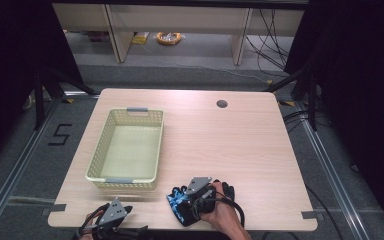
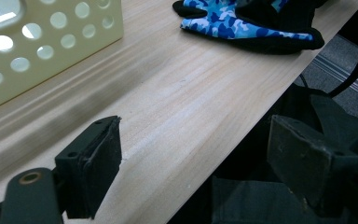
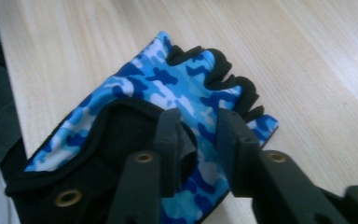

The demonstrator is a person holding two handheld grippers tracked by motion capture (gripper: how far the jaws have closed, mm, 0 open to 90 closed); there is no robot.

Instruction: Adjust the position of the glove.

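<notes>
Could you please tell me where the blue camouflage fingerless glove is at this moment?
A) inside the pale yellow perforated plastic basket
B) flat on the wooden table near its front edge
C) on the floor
B: the blue camouflage fingerless glove lies on the light wooden table, outside the pale yellow perforated plastic basket, beneath the right gripper.

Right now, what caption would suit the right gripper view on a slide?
Right gripper closing its fingers on a blue camouflage fingerless glove lying on the wooden table.
</notes>
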